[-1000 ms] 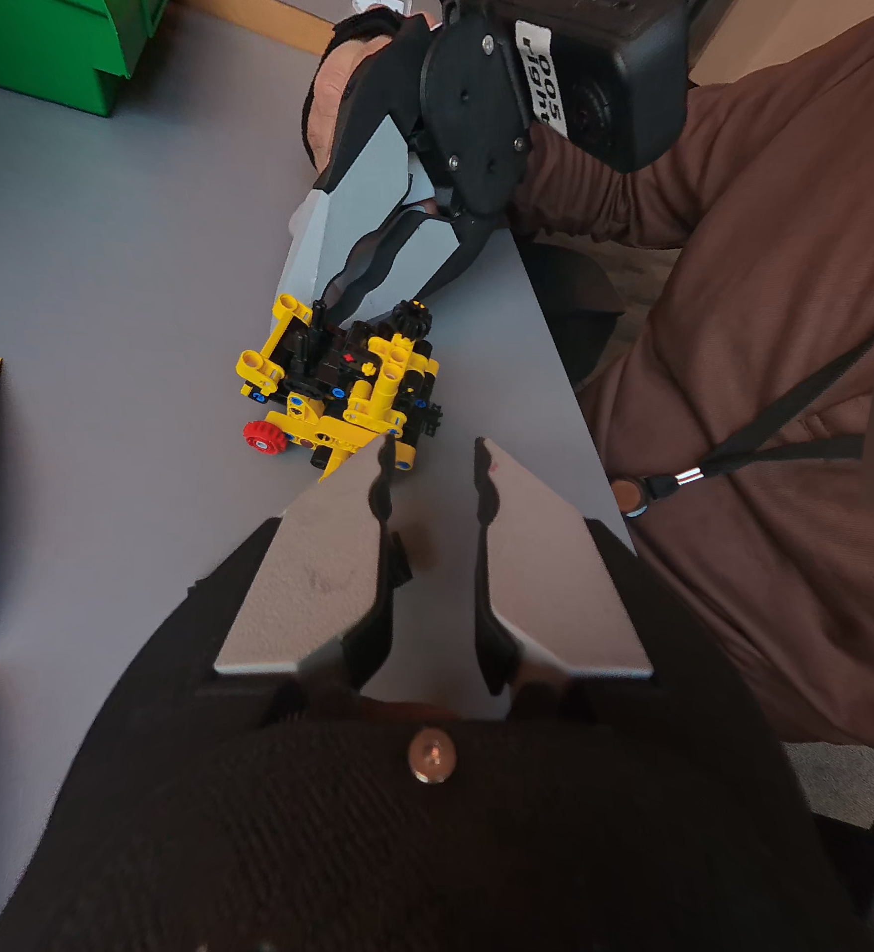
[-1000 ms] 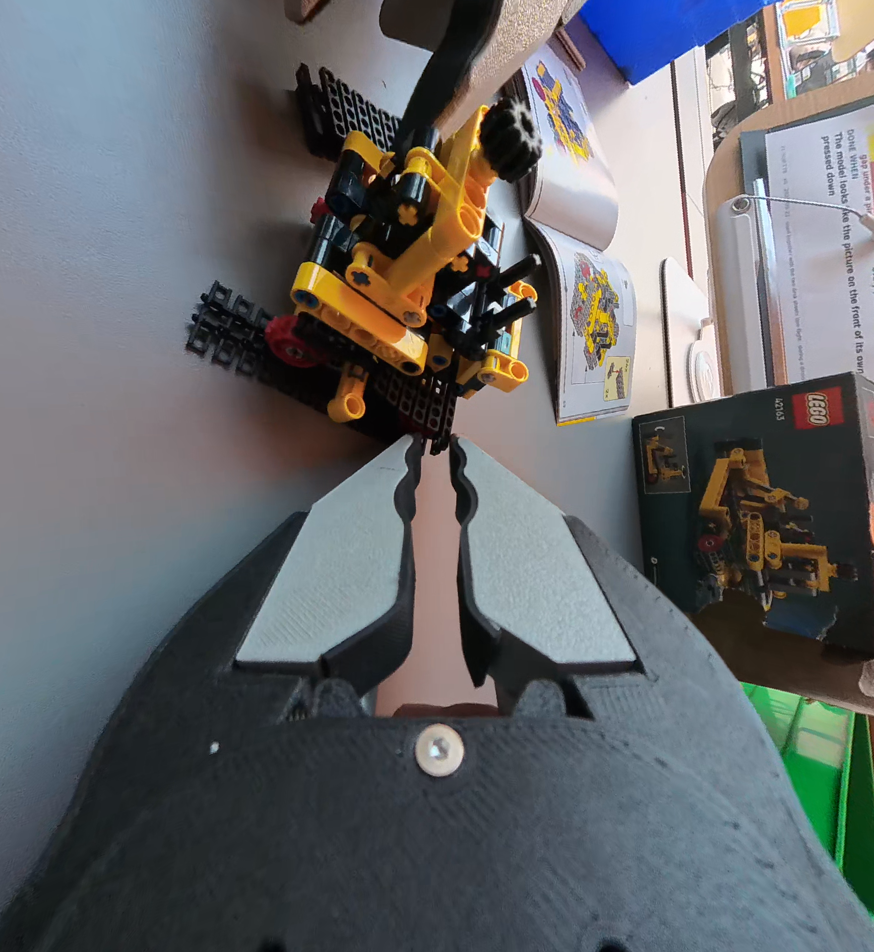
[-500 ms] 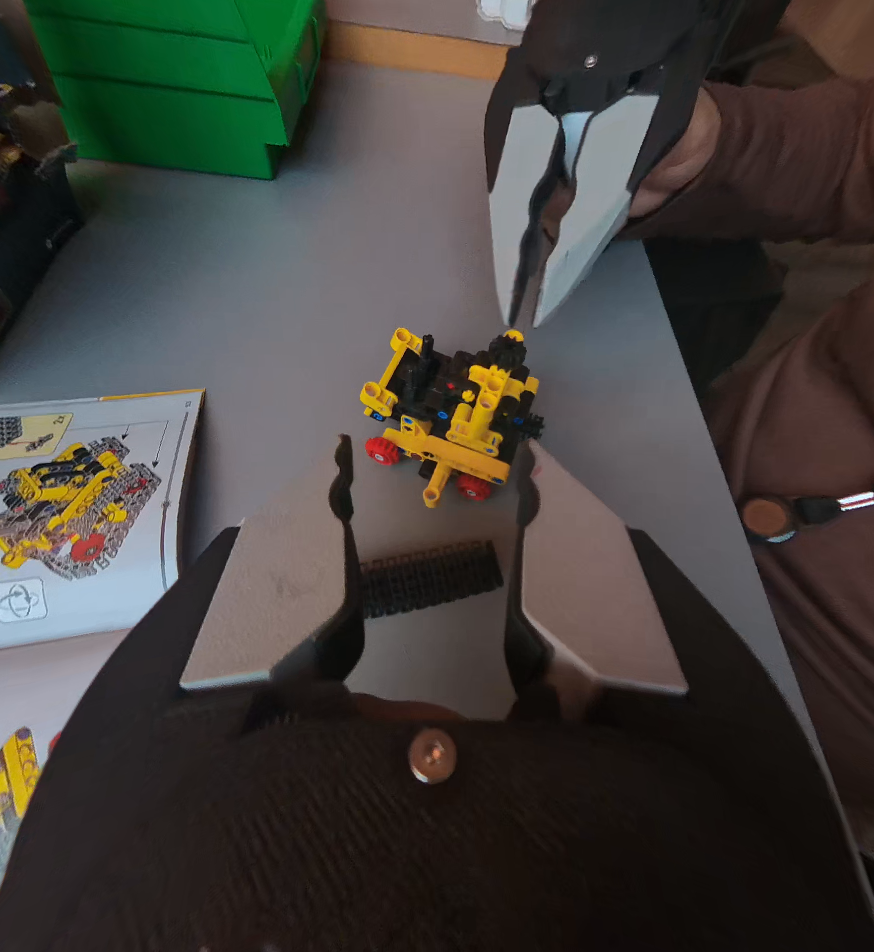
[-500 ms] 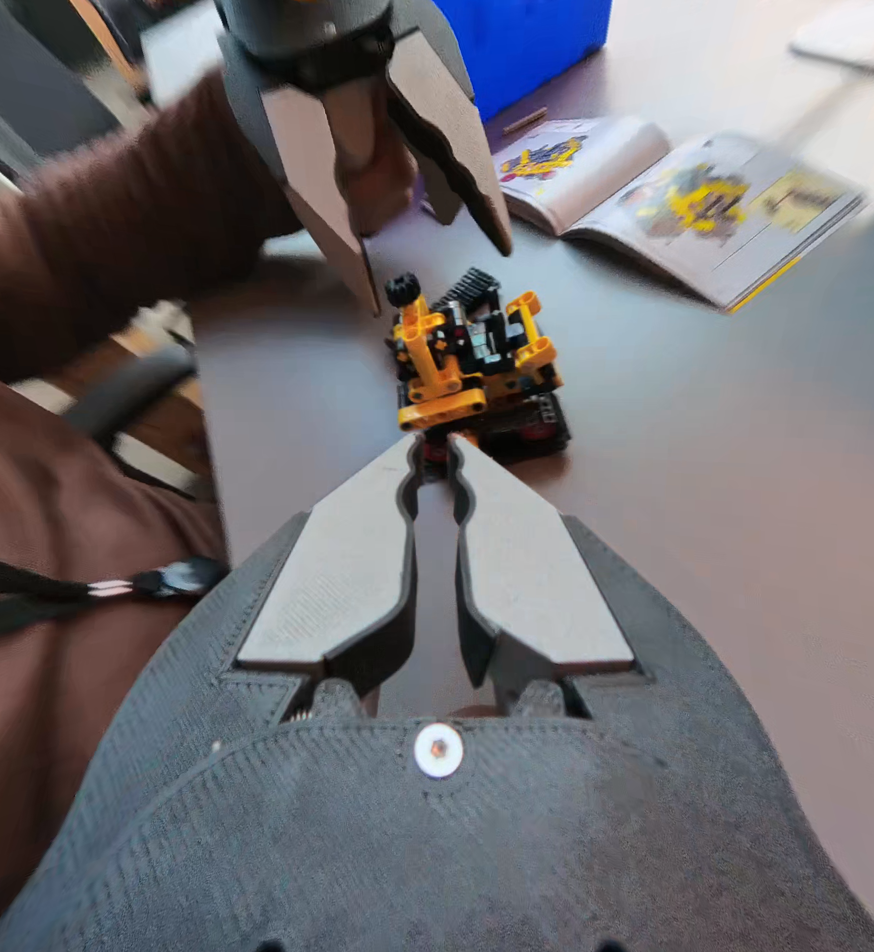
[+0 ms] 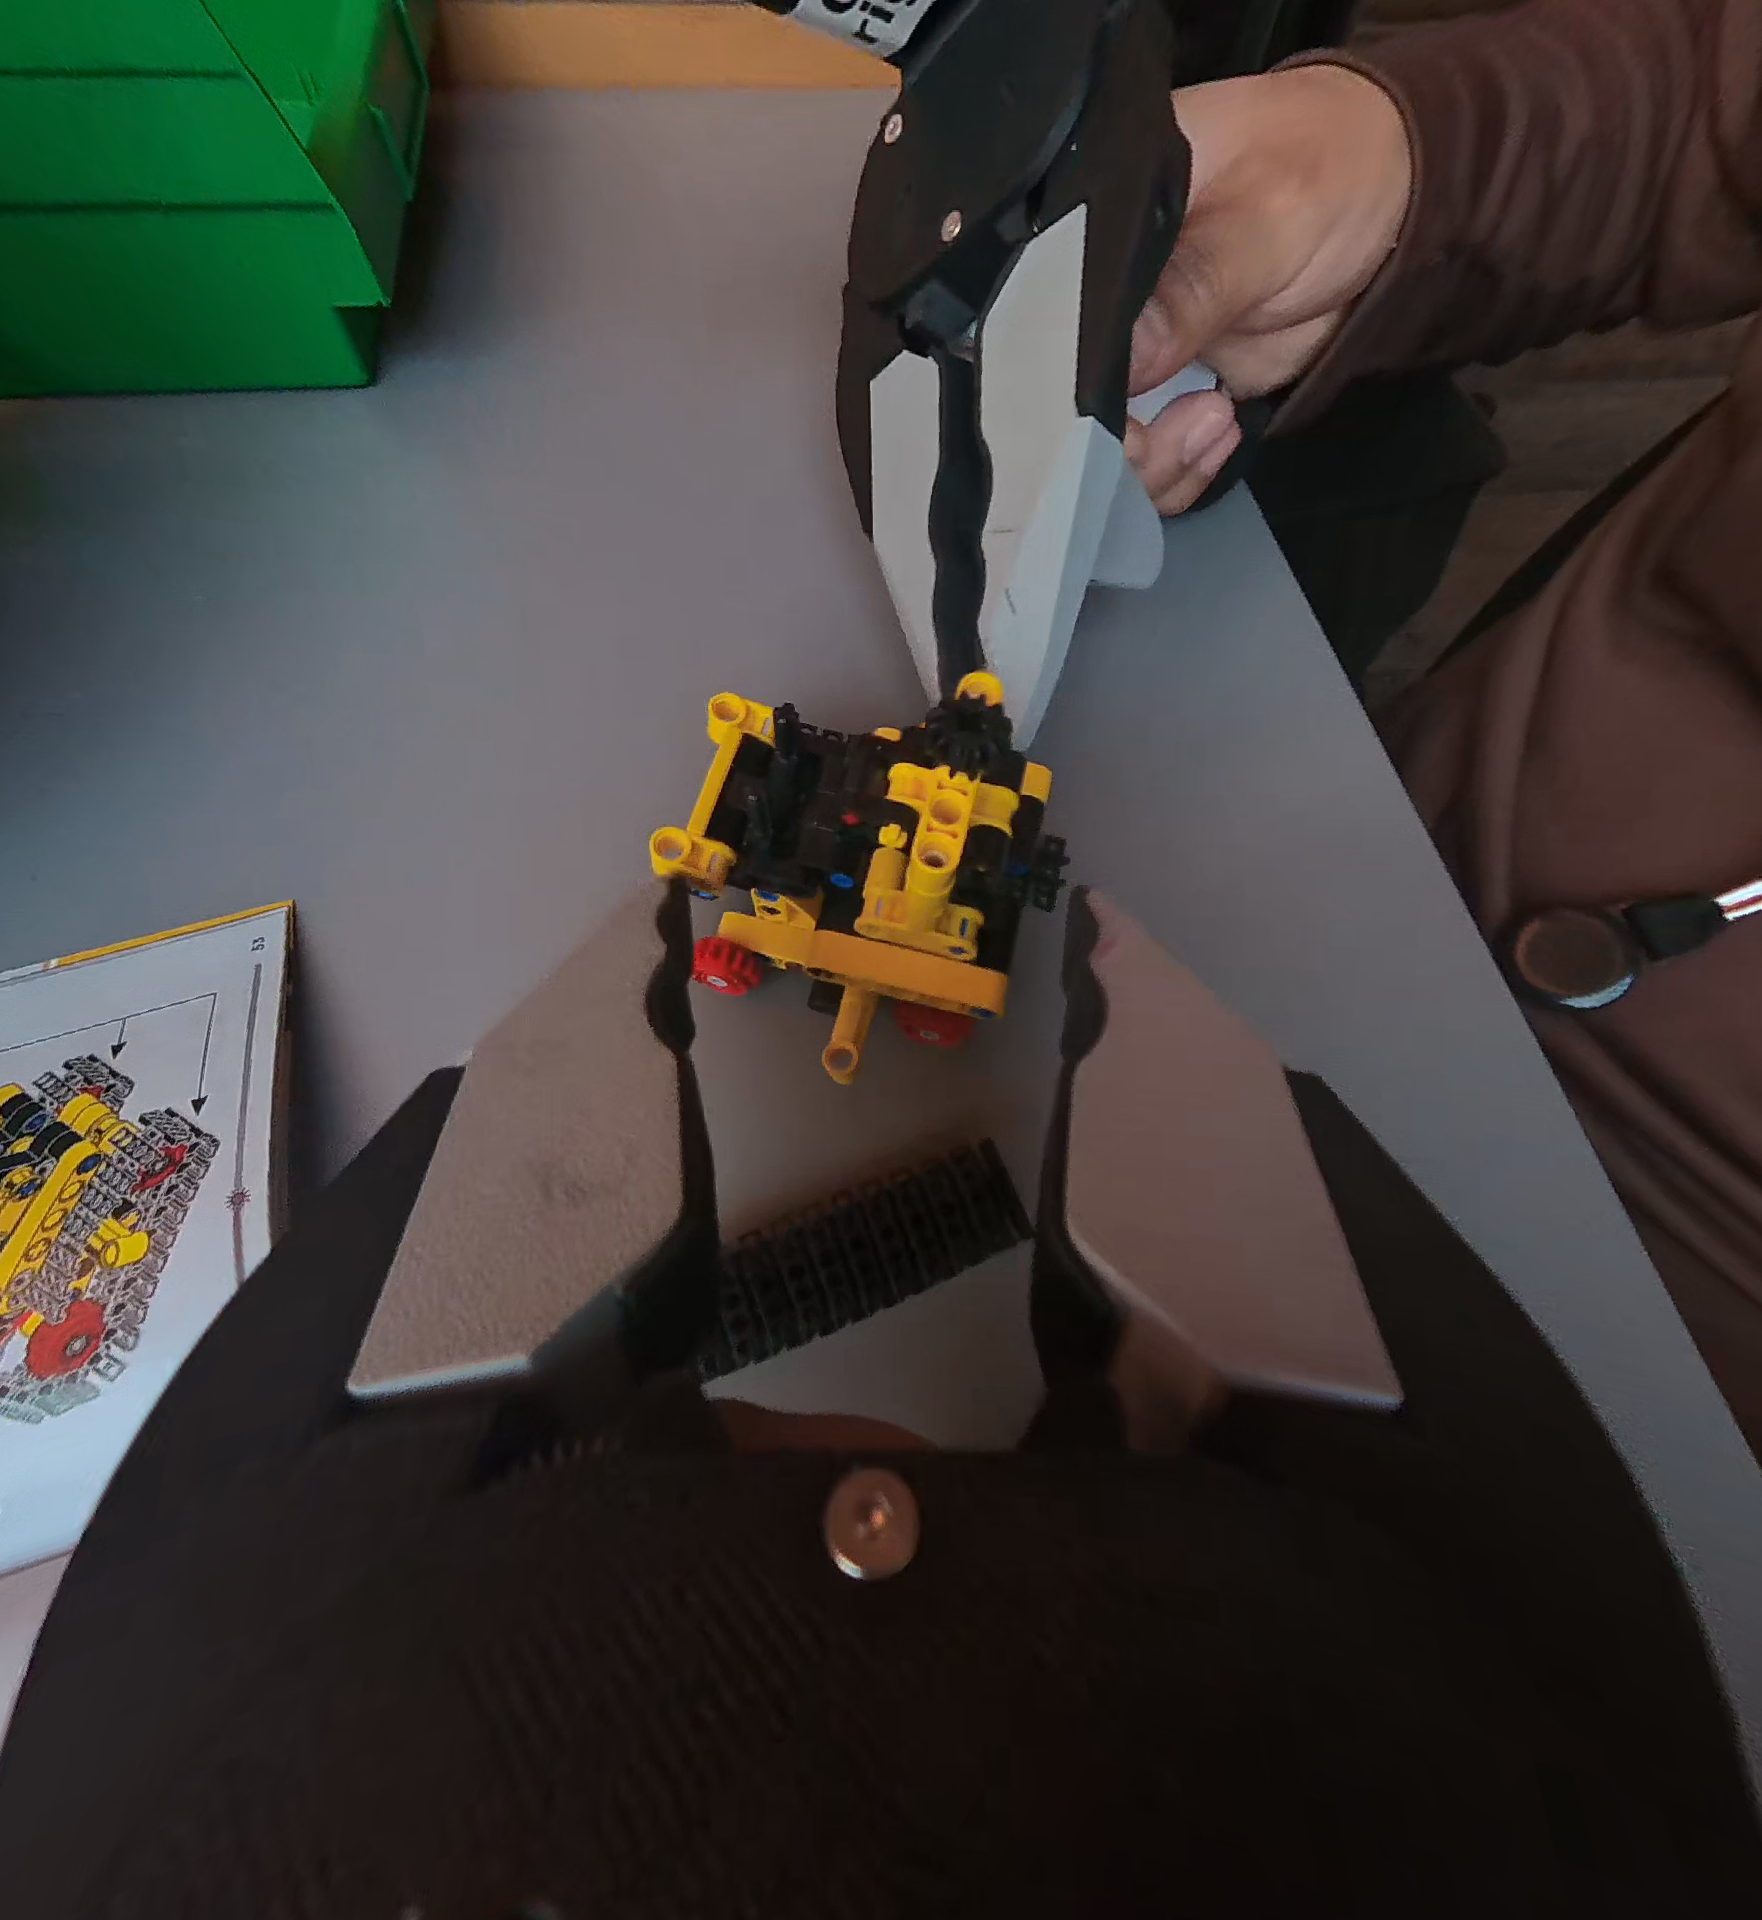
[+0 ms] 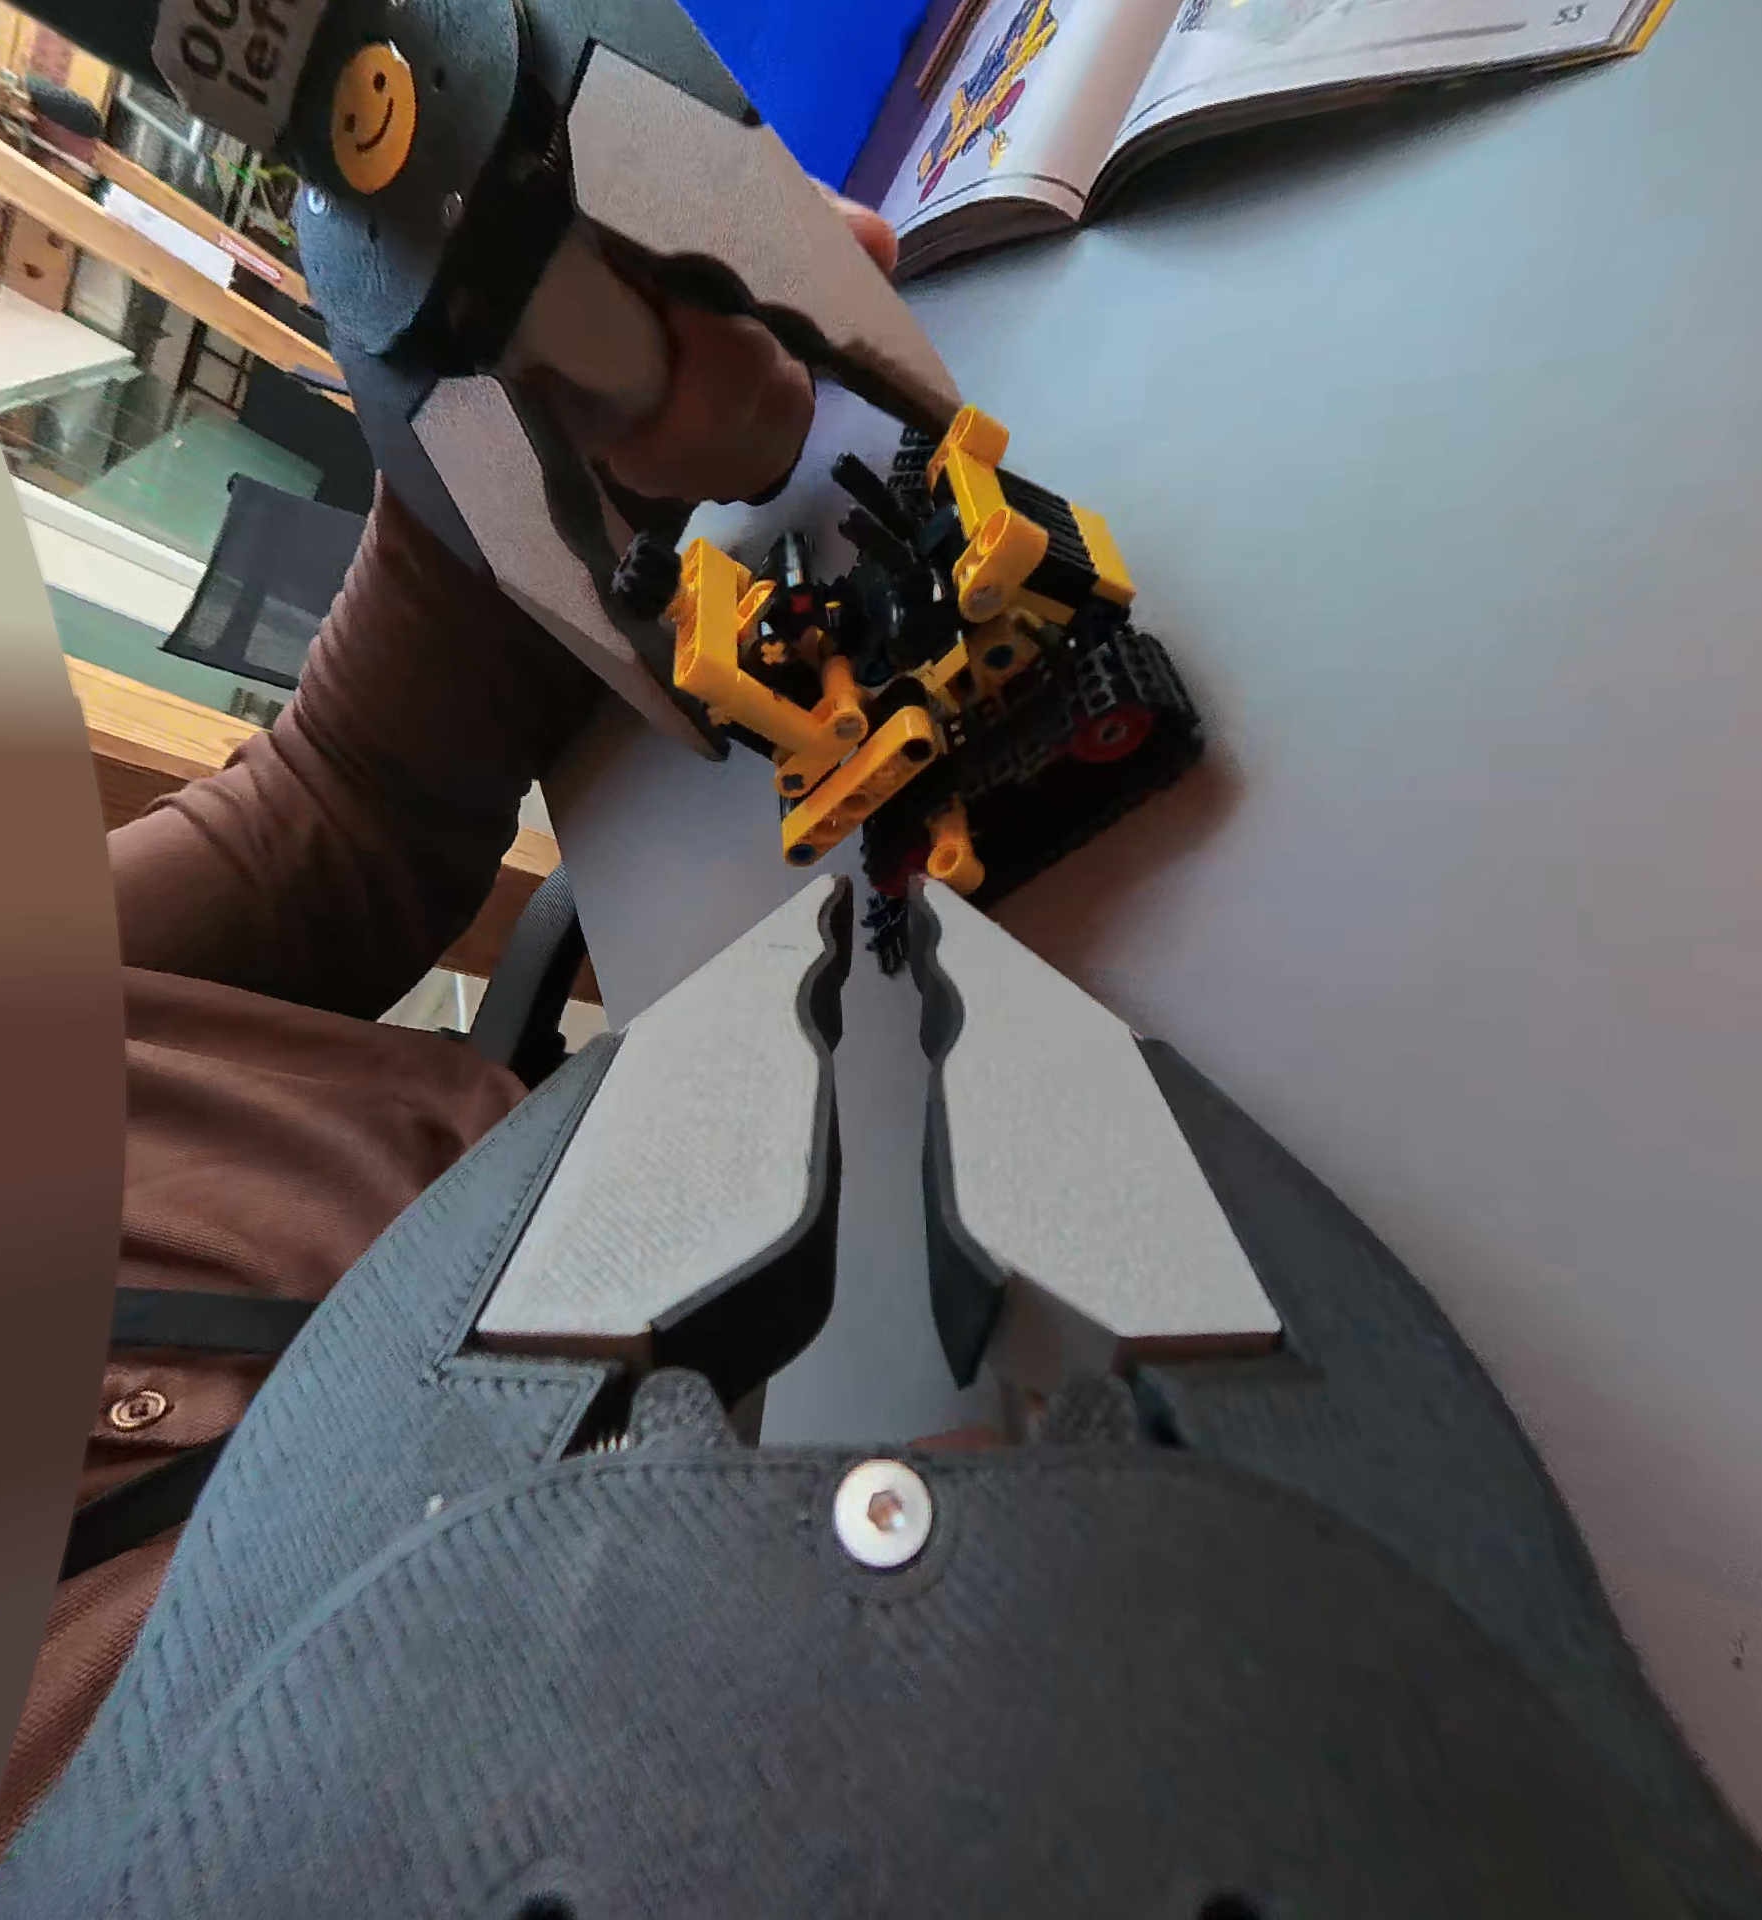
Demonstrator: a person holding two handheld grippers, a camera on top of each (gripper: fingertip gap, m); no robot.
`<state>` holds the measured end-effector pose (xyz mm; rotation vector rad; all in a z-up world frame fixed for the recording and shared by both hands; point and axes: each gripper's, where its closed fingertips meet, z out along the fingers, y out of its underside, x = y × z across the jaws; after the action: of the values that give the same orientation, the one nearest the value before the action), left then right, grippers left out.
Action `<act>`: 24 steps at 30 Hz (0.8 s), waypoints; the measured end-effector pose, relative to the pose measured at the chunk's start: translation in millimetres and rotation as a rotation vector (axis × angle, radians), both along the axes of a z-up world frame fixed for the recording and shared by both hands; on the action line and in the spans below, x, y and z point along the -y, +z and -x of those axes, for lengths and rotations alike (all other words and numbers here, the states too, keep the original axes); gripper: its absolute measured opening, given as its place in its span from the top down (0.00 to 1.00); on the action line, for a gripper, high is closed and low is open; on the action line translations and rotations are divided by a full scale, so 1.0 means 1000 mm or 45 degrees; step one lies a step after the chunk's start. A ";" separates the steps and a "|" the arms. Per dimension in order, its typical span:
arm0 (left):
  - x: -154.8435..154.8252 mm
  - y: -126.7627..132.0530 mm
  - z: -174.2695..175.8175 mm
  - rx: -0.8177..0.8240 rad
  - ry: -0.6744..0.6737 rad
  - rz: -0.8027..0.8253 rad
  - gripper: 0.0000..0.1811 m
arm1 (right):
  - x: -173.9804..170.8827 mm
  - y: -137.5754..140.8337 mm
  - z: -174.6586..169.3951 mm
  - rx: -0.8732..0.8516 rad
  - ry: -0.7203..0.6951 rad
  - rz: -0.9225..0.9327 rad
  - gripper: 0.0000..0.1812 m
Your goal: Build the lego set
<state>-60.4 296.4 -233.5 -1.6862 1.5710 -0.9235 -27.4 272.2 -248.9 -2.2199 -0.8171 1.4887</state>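
Observation:
A yellow and black lego vehicle [image 5: 856, 873] with red wheels stands on the grey table [image 5: 337, 675]. My left gripper [image 5: 875, 914] is open wide, with its fingertips on either side of the model's near end. A loose black track strip [image 5: 856, 1247] lies on the table between its fingers. My right gripper [image 6: 879, 899] is almost shut, with a narrow gap and nothing held. Its tips are at the model [image 6: 908, 665], by a yellow pin and a black track end. It also shows in the left wrist view [image 5: 965, 665], coming from the far side by the black gear.
An open instruction booklet [image 5: 77, 1195] lies to the left of the model, also seen in the right wrist view [image 6: 1272, 104]. Green bins [image 5: 129, 187] stand at the back left. A blue bin [image 6: 804, 83] is beyond the booklet. The table edge [image 5: 1428, 935] and the person's brown sleeve are close on the right. Left tips to right tips: about 6 cm.
My left gripper pulled back from the model, opened wide, then moved in around it. My right gripper swung round to the model's other end and kept its narrow gap.

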 end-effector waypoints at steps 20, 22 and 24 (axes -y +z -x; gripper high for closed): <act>-0.005 -0.002 -0.001 -0.013 -0.002 -0.023 0.61 | -0.002 -0.001 0.005 -0.027 -0.026 0.079 0.99; -0.005 -0.002 -0.001 -0.012 0.000 -0.025 0.62 | -0.001 -0.001 0.005 -0.025 -0.022 0.086 0.98; -0.005 -0.002 -0.001 -0.010 0.001 -0.022 0.62 | 0.000 -0.002 0.004 -0.025 -0.021 0.102 0.95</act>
<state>-59.5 300.9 -235.1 -1.6802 1.5790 -0.9014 -31.3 271.8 -250.7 -2.2600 -0.7438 1.5586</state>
